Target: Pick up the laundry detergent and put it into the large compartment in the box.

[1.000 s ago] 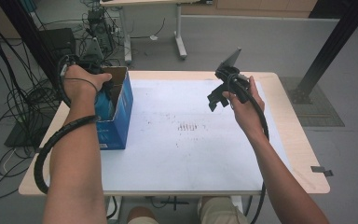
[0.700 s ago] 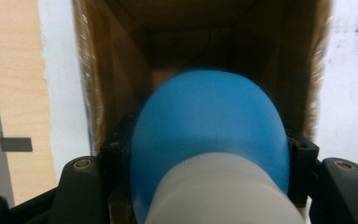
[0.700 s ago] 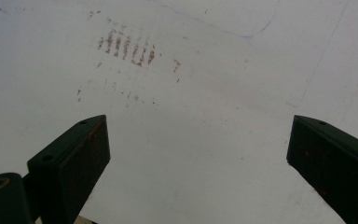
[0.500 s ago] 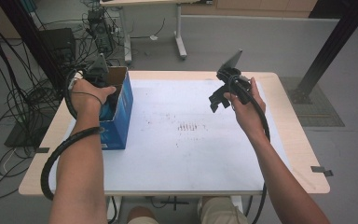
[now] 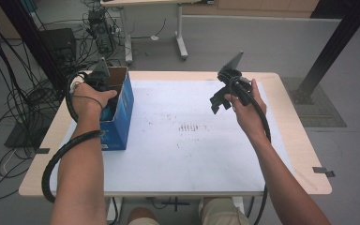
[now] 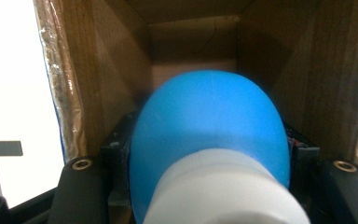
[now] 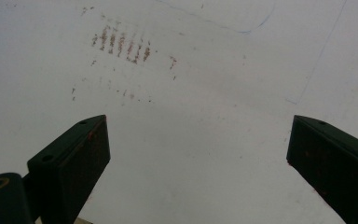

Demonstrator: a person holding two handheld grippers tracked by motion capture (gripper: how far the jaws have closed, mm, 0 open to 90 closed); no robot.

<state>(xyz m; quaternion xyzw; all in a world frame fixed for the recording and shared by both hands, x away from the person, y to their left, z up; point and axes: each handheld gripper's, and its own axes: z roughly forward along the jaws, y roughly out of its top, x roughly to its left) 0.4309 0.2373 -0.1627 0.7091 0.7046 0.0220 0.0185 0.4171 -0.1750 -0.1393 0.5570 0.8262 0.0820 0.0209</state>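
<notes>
An open blue cardboard box (image 5: 122, 112) stands at the table's left edge. My left gripper (image 6: 208, 156) reaches down into it, shut on a blue rounded object with a white end (image 6: 209, 112); the black jaws press on its two sides, with the box's brown inner walls (image 6: 116, 70) around it. In the high view the left hand (image 5: 90, 97) covers the box's opening. My right gripper (image 5: 217, 100) is held above the table's right half, tilted down toward the white sheet (image 7: 191, 70). Its jaws stand wide open with nothing between them.
The white sheet (image 5: 187, 154) covers most of the wooden table and bears faint brown smudges (image 5: 190, 126) at its middle. Cables and computer gear (image 5: 61, 44) lie on the floor at the left. A black post (image 5: 333, 42) rises at the right.
My left hand has sunk with its gripper deeper into the blue box. The right hand has kept still.
</notes>
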